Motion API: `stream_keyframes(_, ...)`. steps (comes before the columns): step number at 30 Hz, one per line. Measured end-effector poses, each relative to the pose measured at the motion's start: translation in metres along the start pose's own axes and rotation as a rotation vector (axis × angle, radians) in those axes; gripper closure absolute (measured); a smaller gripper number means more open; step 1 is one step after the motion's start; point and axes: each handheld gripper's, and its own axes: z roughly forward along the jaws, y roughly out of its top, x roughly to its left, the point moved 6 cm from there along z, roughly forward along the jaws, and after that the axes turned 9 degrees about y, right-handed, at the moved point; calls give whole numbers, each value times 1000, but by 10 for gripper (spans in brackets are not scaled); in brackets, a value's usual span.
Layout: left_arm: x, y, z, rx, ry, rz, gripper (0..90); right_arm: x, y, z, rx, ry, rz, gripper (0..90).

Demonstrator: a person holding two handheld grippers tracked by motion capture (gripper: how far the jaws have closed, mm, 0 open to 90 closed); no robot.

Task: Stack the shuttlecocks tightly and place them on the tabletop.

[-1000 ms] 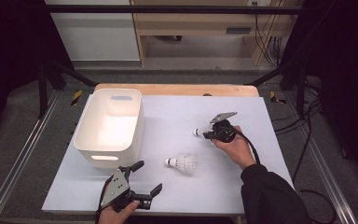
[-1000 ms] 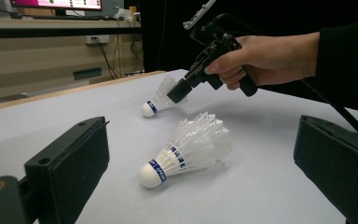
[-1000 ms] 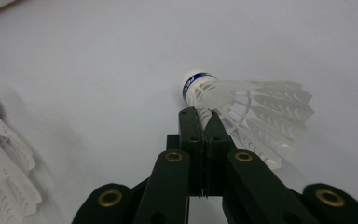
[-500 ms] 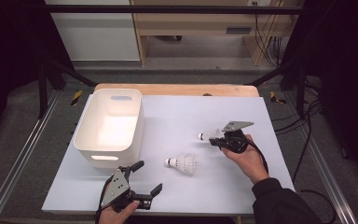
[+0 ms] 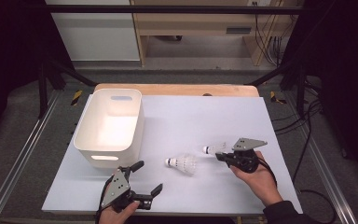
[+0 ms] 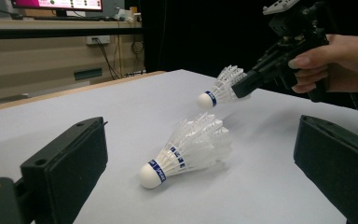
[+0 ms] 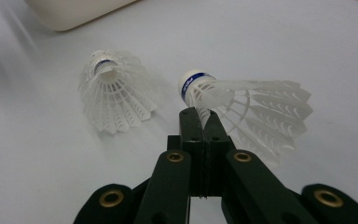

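I have the right gripper (image 5: 223,157) clamped on a shuttlecock (image 5: 214,148): in the right gripper view its jaws are pressed together on the edge of the feather skirt (image 7: 242,112), just behind the white cork with its blue band. From the left gripper view that shuttlecock (image 6: 221,86) hangs clear of the white tabletop (image 5: 205,116), cork pointing toward the white tub (image 5: 109,126) and slightly down.

Taking the tub as my landmark, the held shuttlecock is well off its right side, about level with its near end. A second shuttlecock (image 5: 182,163) lies on its side on the tabletop between the tub and the right gripper, closer to the gripper, with its cork facing the tub. In the left gripper view it (image 6: 186,149) rests in the middle ground between my own two jaws, untouched.

My left gripper (image 5: 147,182) sits just in front of the tub's near right corner, resting low at the table's near edge. Its jaws stand wide apart with nothing between them, pointing away from the tub toward the lying shuttlecock.
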Motion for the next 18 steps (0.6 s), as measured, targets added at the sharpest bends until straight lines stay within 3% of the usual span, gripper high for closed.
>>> stream_keyframes(8, 0, 0, 0, 4, -2, 3, 25, 10, -13, -1, 8, 9, 4, 900)
stream_keyframes(18, 0, 0, 0, 2, -2, 1, 25, 24, -15, 4, 6, 36, -1, 900)
